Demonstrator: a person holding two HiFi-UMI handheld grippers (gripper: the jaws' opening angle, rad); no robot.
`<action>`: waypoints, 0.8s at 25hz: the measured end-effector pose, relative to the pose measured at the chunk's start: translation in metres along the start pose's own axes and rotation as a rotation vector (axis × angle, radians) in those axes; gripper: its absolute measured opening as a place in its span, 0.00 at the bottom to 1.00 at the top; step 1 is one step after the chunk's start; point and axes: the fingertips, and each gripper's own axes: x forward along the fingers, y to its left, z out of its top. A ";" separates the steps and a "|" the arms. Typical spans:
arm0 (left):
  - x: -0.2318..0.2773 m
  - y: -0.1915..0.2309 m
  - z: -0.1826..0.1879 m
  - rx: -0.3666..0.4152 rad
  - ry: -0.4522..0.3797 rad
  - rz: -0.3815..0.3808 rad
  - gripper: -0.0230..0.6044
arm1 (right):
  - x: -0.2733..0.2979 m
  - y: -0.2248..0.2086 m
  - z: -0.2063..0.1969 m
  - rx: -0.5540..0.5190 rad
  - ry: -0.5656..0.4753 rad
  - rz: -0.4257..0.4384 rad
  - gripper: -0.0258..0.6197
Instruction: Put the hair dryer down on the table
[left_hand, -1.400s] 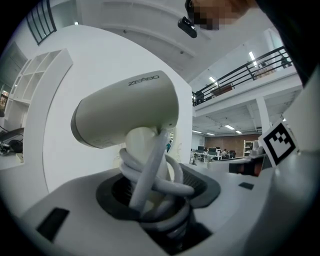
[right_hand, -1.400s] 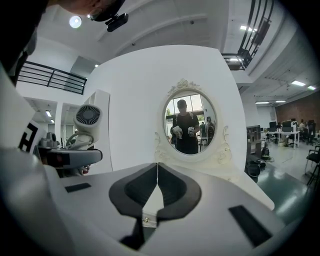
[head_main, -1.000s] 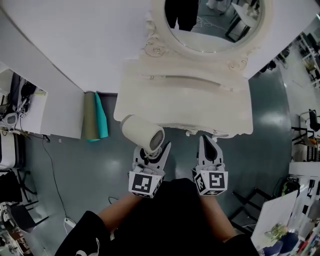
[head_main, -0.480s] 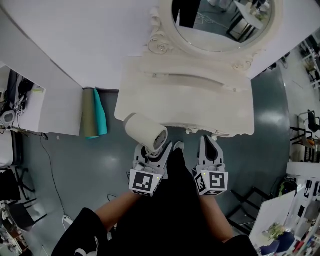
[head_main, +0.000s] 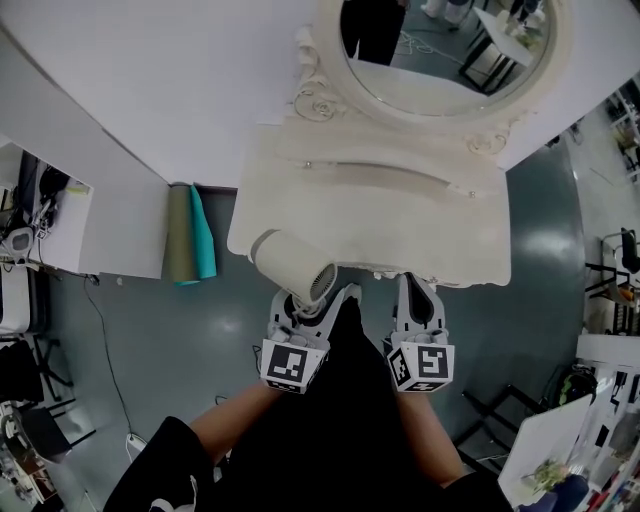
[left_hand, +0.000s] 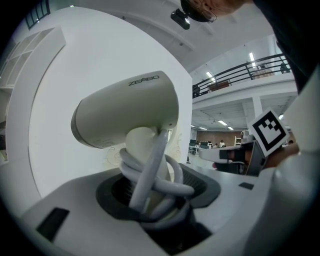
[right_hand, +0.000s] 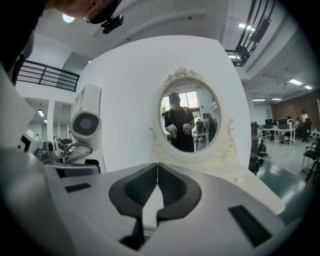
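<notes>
Head view: the left gripper (head_main: 308, 308) is clamped on the handle of the hair dryer (head_main: 292, 268), mid-frame by the surface's (head_main: 400, 215) near edge. The right gripper (head_main: 418, 298) is closed and empty. Setting it down remains.

The hair dryer (head_main: 290, 268) now lies a little further right in the head view than a second ago, and more of its barrel overlaps the front left corner of the table (head_main: 380, 215). The left gripper (head_main: 315, 297) that carries it has shifted the same small way. The table and the mirror (head_main: 440, 60) also sit slightly lower and further right in the frame, so part of this may be the head camera moving rather than the gripper. A fold of the person's dark clothing (head_main: 345, 400), which lay below the marker cubes before, now reaches up between the two grippers and covers part of the left gripper's inner jaw.
</notes>
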 end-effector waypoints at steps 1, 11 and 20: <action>0.000 0.000 -0.002 0.004 0.004 -0.005 0.41 | 0.001 0.001 -0.001 0.005 0.000 0.003 0.07; 0.076 -0.004 -0.007 0.045 0.067 -0.021 0.41 | 0.047 -0.044 0.007 0.038 -0.001 0.006 0.07; 0.156 0.000 -0.038 0.083 0.168 -0.052 0.41 | 0.093 -0.101 0.001 0.061 0.025 -0.011 0.07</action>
